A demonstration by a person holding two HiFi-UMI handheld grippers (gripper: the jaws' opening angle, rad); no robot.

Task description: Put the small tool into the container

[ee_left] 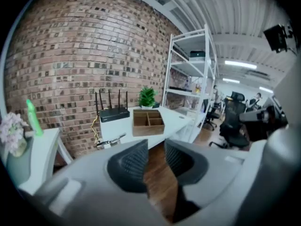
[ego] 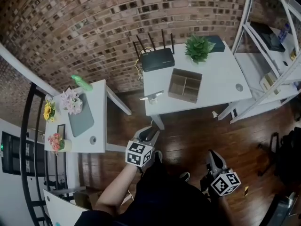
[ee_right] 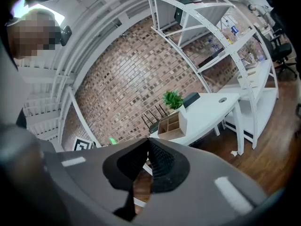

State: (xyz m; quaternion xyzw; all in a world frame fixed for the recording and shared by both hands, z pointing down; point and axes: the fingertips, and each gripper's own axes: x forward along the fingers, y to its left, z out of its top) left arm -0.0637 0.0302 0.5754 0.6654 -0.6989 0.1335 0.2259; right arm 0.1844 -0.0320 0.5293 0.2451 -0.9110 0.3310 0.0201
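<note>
Jaws of the left gripper stand apart, empty; the right gripper is closed.

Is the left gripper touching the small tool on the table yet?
Apart. Head view: left gripper hangs over the floor, short of the table edge where the small tool lies.

Table bears router; container; plant; tool

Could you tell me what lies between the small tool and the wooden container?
Only bare tabletop separates small tool and wooden container, shown in the head view.
</note>
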